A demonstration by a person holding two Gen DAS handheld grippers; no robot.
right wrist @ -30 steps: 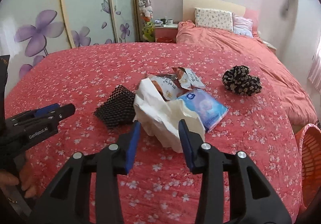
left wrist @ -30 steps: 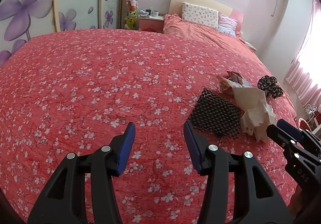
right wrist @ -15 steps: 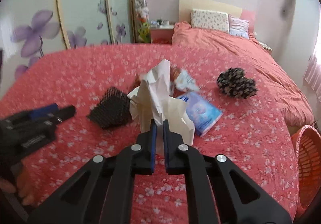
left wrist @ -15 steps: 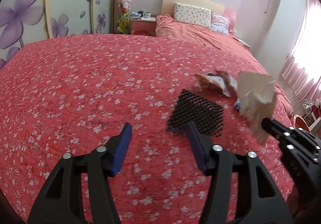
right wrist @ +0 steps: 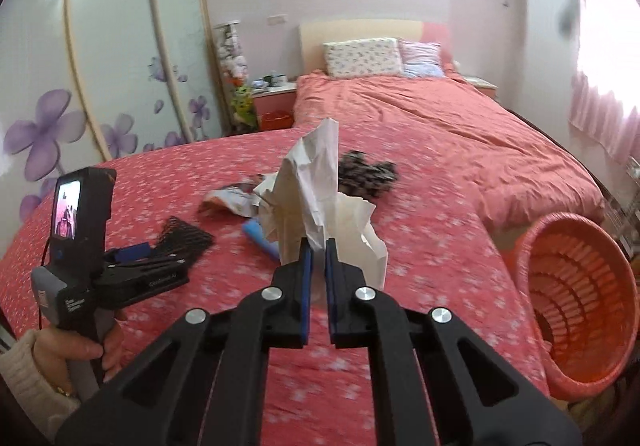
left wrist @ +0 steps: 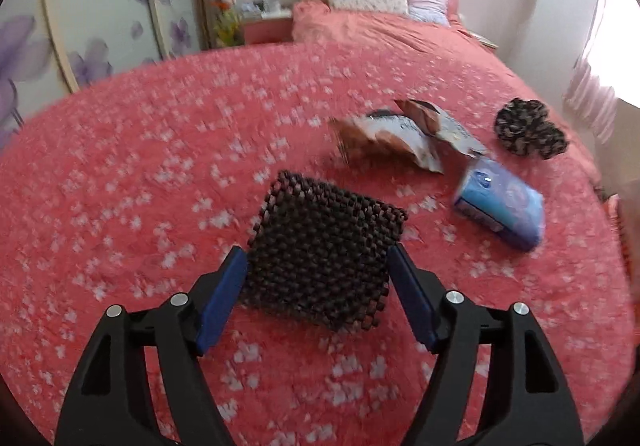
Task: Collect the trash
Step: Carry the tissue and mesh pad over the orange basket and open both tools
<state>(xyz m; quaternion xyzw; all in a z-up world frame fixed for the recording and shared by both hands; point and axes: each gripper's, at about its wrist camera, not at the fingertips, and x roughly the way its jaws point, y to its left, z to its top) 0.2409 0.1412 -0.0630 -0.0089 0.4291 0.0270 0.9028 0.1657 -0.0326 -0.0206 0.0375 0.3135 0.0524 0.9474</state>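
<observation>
My right gripper (right wrist: 316, 246) is shut on a crumpled white paper bag (right wrist: 316, 182) and holds it up above the red floral bedspread (right wrist: 420, 230). My left gripper (left wrist: 318, 266) is open, its blue pads on either side of a black beaded mat (left wrist: 324, 246) that lies on the bed; whether they touch it I cannot tell. The mat also shows in the right wrist view (right wrist: 184, 238). Two opened snack wrappers (left wrist: 396, 138), a blue tissue pack (left wrist: 500, 206) and a black patterned scrunchie (left wrist: 528, 128) lie further back on the right.
An orange plastic basket (right wrist: 580, 294) stands on the floor off the bed's right edge. A wardrobe with purple flowers (right wrist: 120, 86) is on the left. Pillows (right wrist: 364, 56) and a nightstand (right wrist: 276, 102) are at the far end.
My right gripper shut on the paper bag, lifted it off the bed and swung right toward the basket. My left gripper moved forward up to the beaded mat.
</observation>
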